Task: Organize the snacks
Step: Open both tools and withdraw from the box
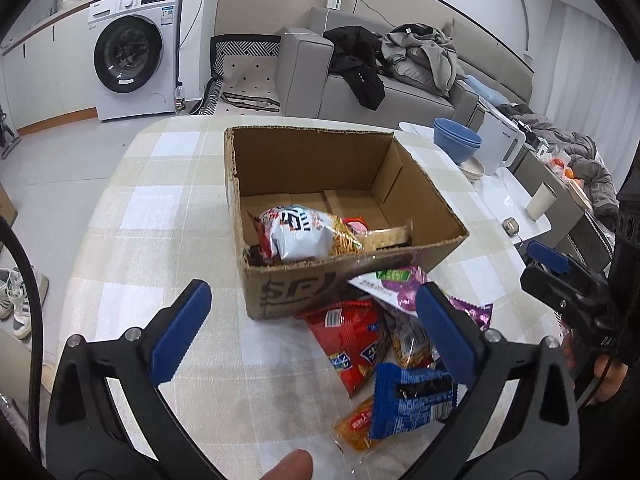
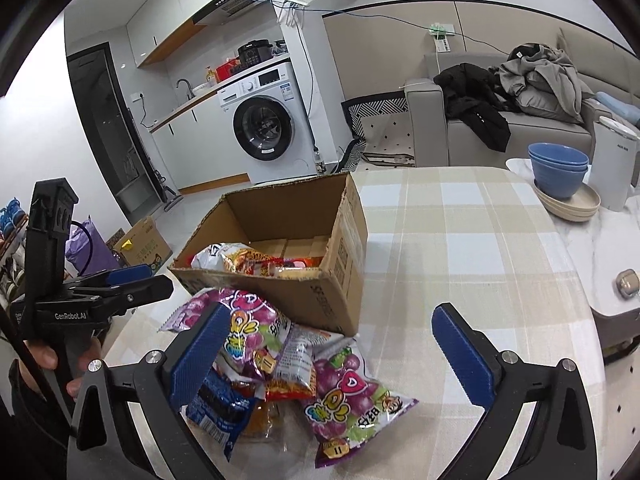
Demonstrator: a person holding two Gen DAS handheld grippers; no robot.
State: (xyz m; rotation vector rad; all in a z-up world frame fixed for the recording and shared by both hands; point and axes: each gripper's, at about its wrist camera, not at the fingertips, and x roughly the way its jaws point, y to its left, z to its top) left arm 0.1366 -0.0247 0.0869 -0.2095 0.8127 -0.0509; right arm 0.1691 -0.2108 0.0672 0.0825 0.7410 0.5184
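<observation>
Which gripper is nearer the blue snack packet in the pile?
Left, though not by much. In its own view the left gripper hangs open over the pile with the blue snack packet by its right finger. The open right gripper has that packet under its left finger, off to the side.

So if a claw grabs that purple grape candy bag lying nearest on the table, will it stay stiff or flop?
The purple grape candy bag would probably flop: it looks like thin, crinkled film. Its glossy surface might slip between pads. It seems puffy and likely light, so it should lift easily.
</observation>
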